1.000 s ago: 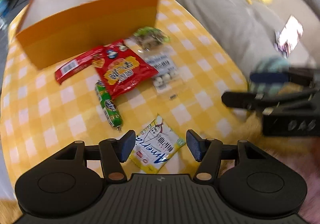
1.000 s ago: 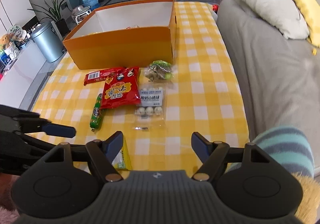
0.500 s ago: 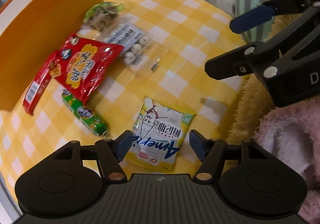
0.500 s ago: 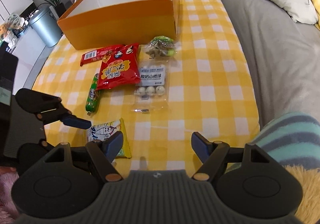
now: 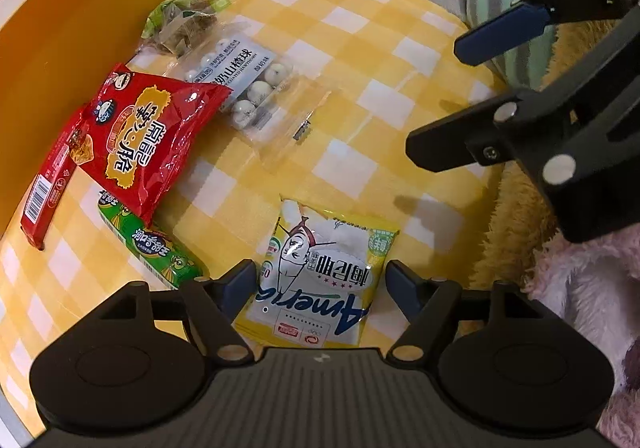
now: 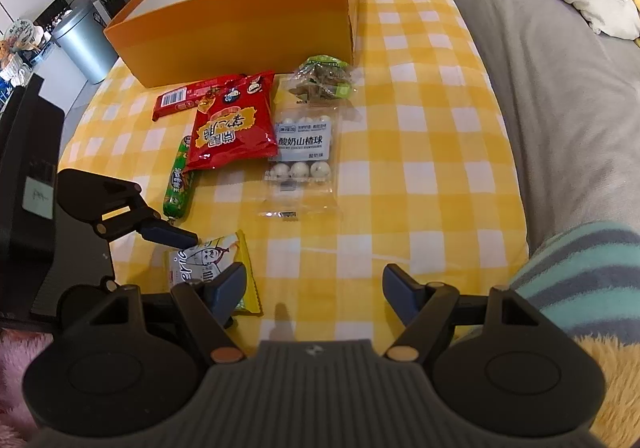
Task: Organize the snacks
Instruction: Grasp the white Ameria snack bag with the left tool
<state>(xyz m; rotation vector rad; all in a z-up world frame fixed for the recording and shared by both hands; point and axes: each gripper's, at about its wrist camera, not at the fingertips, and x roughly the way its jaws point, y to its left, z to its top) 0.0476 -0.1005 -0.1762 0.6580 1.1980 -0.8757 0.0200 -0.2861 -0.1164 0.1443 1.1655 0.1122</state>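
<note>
My left gripper (image 5: 321,282) is open, its fingers on either side of a yellow-and-white snack packet (image 5: 320,274) lying flat at the near table edge; the packet also shows in the right wrist view (image 6: 212,268). My right gripper (image 6: 314,290) is open and empty above the near edge. Further out lie a red chip bag (image 6: 232,123), a green sausage stick (image 6: 178,183), a red bar (image 6: 176,101), a clear pack of white balls (image 6: 302,149) and a green-topped clear bag (image 6: 322,79). An open orange box (image 6: 240,23) stands behind them.
The yellow checked tablecloth (image 6: 420,175) covers the table. A grey sofa (image 6: 560,79) with pillows runs along the right. A metal bin (image 6: 80,43) and plant stand beyond the far left corner. A striped sleeve (image 6: 580,268) is at near right.
My left gripper has swung in and lowered over the yellow packet, which now sits between its open fingers. My right gripper has moved slightly forward over the table edge.
</note>
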